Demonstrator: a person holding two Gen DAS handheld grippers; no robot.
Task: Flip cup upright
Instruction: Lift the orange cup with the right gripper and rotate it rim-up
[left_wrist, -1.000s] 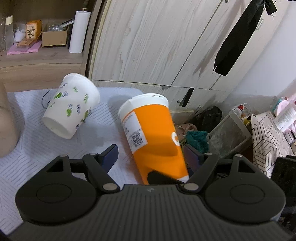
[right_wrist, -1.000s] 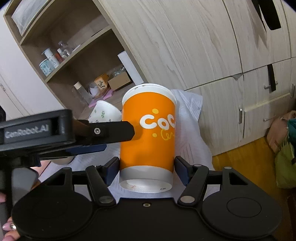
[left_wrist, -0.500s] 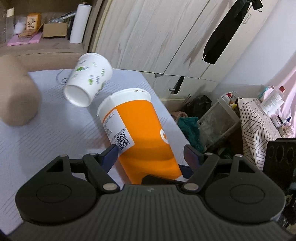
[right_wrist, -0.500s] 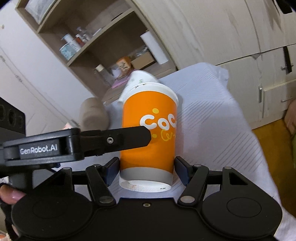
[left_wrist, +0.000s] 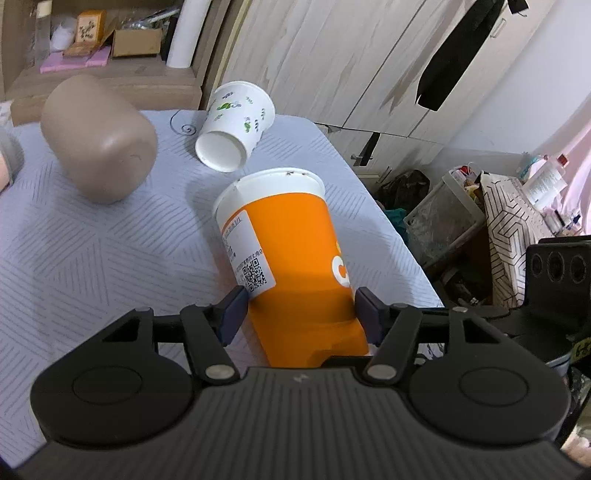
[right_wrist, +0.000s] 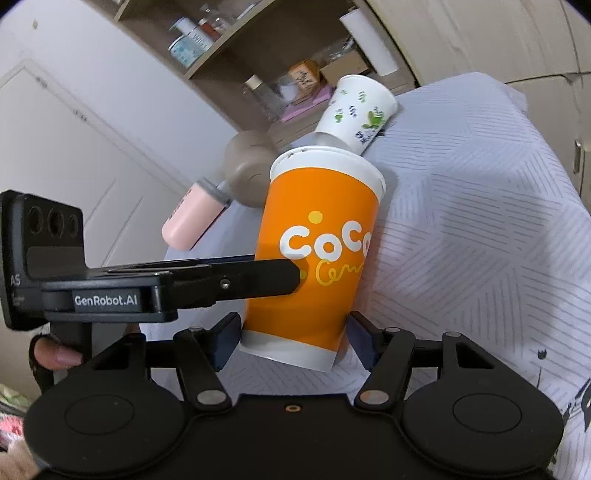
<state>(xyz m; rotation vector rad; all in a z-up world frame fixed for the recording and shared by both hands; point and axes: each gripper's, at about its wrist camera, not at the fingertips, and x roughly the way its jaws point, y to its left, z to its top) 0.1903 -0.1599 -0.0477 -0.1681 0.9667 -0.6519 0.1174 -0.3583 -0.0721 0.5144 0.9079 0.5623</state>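
Note:
An orange paper cup (left_wrist: 291, 258) with a white rim and base is held above the pale blue cloth, rim end up and tilted. My left gripper (left_wrist: 299, 314) is shut on its lower body, a pad on each side. My right gripper (right_wrist: 295, 332) stands around the same cup (right_wrist: 317, 254) near its white base, with a pad close on each side. The left gripper's finger (right_wrist: 255, 280) crosses the cup's front in the right wrist view.
A white cup with green leaf print (left_wrist: 236, 129) lies on its side behind. A tan cup (left_wrist: 99, 136) lies to the left, a pink bottle (right_wrist: 192, 218) beyond it. The cloth-covered table (left_wrist: 92, 258) ends at right above floor clutter (left_wrist: 443, 218). Shelves stand behind.
Both grippers have swung with the orange cup, so the table and the lying cups now show more from above. The left gripper's pads have closed onto the cup.

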